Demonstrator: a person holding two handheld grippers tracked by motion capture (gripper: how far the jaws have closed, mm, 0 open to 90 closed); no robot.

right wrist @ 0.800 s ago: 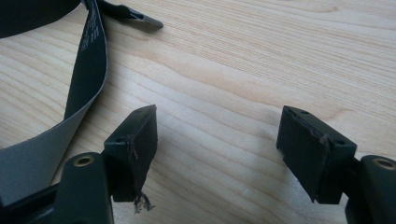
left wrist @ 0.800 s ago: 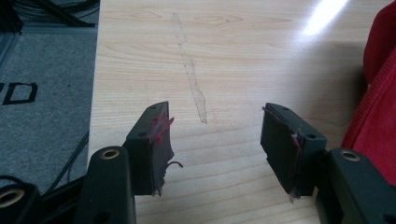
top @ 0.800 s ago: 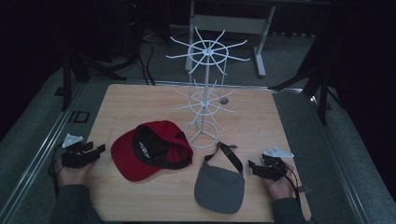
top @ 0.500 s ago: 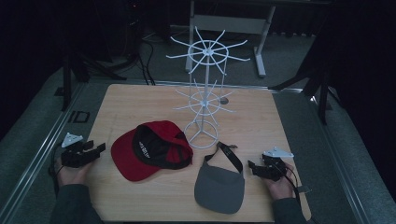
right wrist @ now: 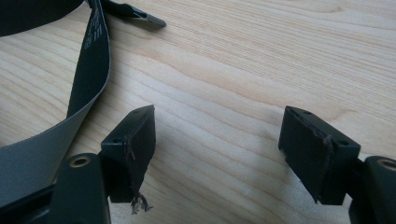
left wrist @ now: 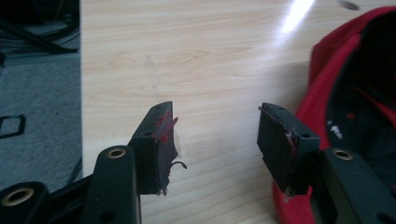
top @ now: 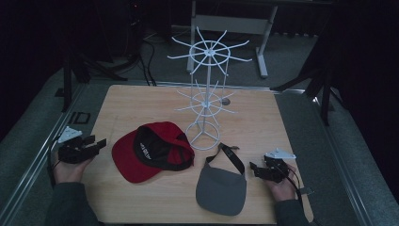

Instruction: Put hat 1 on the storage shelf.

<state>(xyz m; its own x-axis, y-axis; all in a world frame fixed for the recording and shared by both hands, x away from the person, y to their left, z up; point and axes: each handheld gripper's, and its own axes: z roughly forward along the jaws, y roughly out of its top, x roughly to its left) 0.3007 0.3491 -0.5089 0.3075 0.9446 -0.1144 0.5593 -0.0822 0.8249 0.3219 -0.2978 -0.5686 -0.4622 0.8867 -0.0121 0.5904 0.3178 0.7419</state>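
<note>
In the high view, a wooden table (top: 263,117) is carrying a white wire rack (top: 205,101) toward its far middle. A red cap (top: 151,150) is lying upside down just left of the rack's base, and a grey visor (top: 221,189) is lying near the front edge, its black strap (top: 229,157) looping up toward the rack. The left gripper (top: 94,143) is sitting at the table's left edge in the person's hand, pointing at the cap and staying a little apart from it, its jaws standing wide with nothing between them. The right gripper (top: 256,169) is resting near the front right corner, pointing at the visor, just beside its right edge, jaws also spread and empty.

In the left gripper view, the left gripper (left wrist: 215,135) is hovering over bare wood, its jaws gaping. The cap (left wrist: 345,93) is lying at the right, its red brim running behind the right jaw; whether they are touching I cannot tell.

In the right gripper view, the right gripper (right wrist: 217,144) is showing parted jaws over bare wood. The visor (right wrist: 32,154) is lying at the left, just beside the left jaw, with the strap (right wrist: 91,60) curving up and away.
</note>
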